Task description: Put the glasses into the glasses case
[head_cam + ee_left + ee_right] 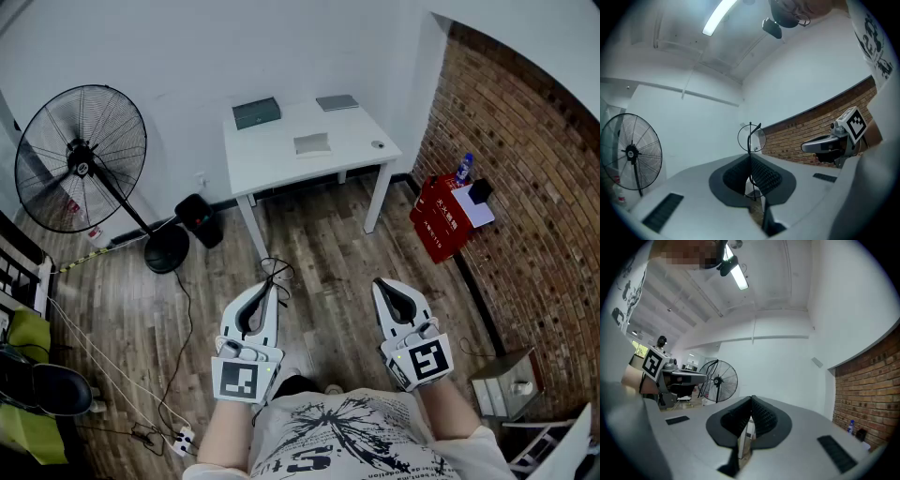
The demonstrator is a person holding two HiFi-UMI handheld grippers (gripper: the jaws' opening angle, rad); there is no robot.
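Thin wire-framed glasses [751, 137] stick up from my left gripper [751, 157], which is shut on them; one round lens shows above the pads. In the head view the glasses [275, 272] hang at the tips of the left gripper [271, 287], over the wooden floor. My right gripper [386, 285] is level beside it, shut with nothing in it [751, 399]. Well ahead stands a white table [347, 150] with a dark green case [256, 112], a pale box [312, 143] and a grey flat item [337, 102]. I cannot tell which is the glasses case.
A large standing fan [84, 159] is at the left, with a black bin [199, 220] beside the table leg. A red crate [441, 216] with a blue bottle [463, 167] stands by the brick wall [525, 187]. Cables and a power strip [183, 438] lie on the floor.
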